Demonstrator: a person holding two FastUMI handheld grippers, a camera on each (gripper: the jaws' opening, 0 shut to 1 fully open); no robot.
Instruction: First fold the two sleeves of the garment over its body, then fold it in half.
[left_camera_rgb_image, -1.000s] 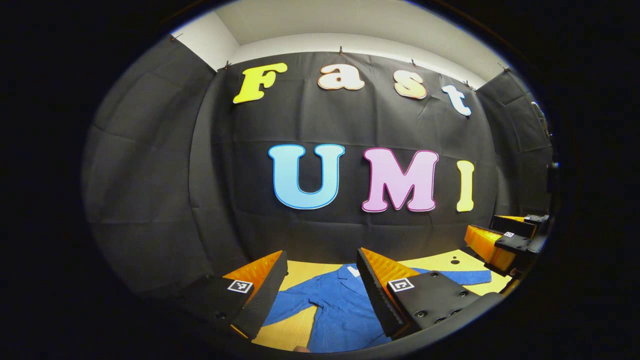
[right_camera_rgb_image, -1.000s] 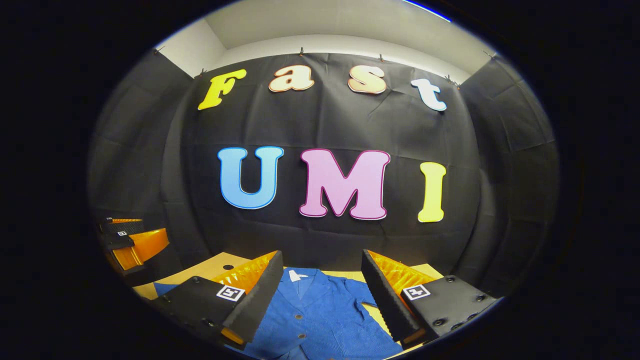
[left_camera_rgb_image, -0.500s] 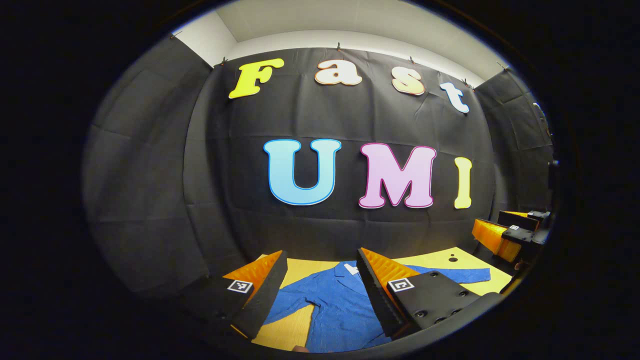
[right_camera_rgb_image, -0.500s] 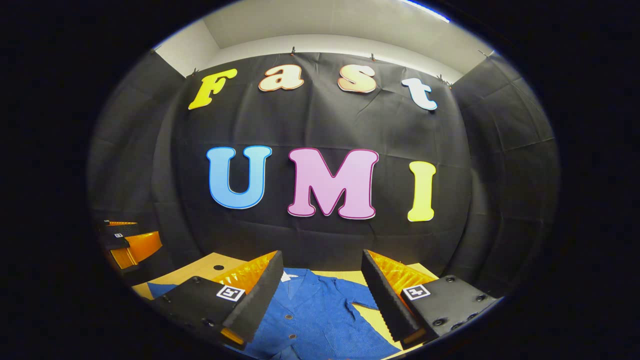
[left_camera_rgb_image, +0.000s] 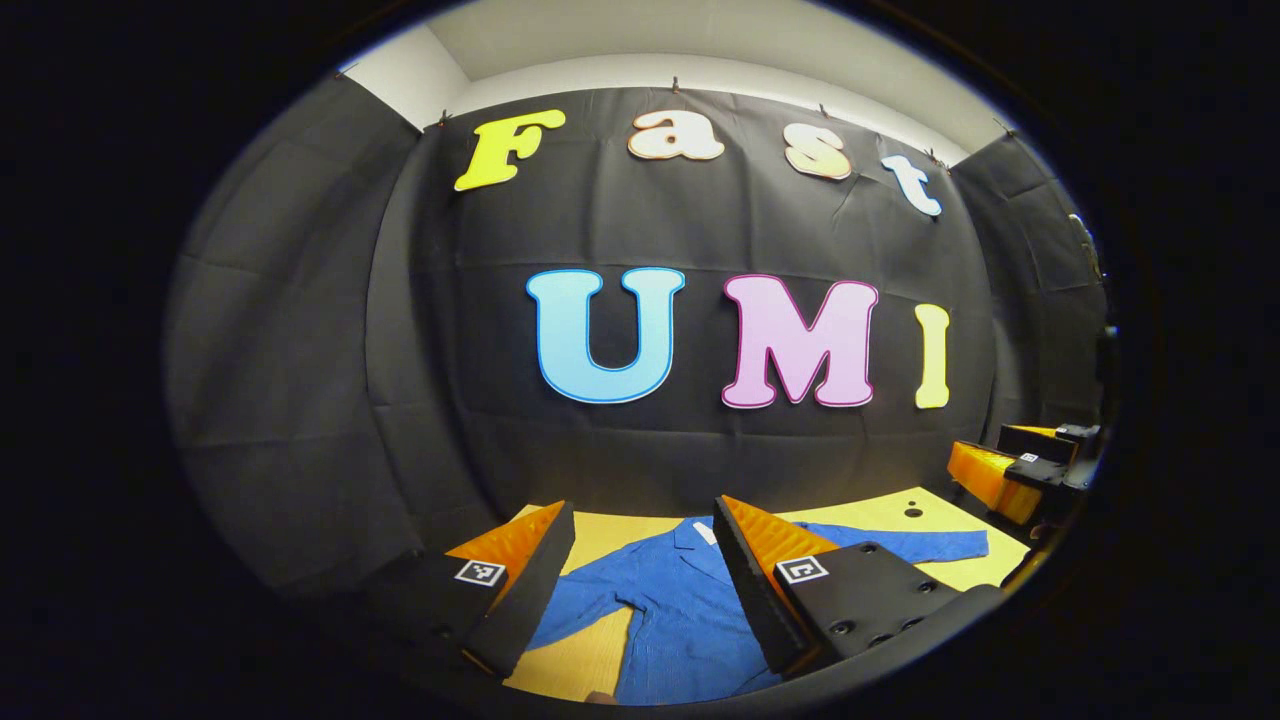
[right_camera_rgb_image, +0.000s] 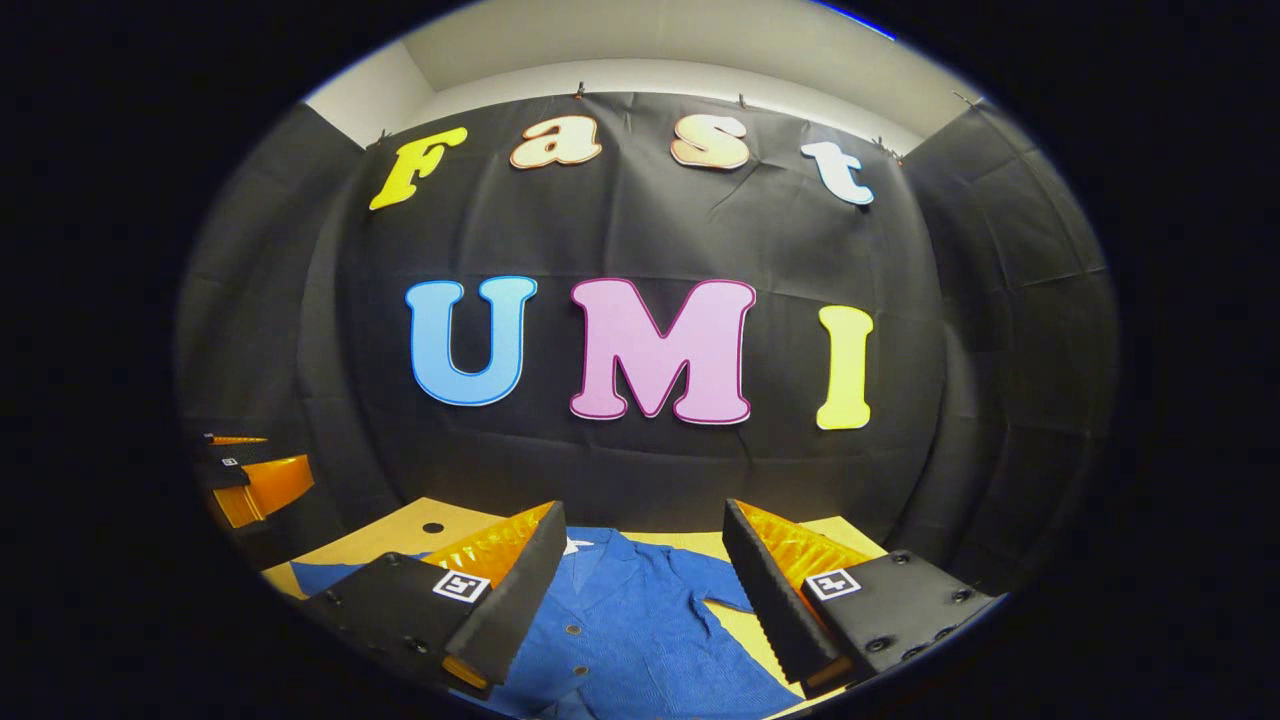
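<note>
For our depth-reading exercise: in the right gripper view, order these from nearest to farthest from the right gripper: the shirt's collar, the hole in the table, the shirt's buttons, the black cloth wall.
1. Shirt's buttons, low between the right gripper's fingers.
2. Shirt's collar, just beyond, centre.
3. Hole in the table, off to the left, farther back.
4. Black cloth wall, behind the table's far edge.

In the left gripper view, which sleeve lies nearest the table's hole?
The straight sleeve reaching right, just below the hole; the other sleeve slants downward.
</note>
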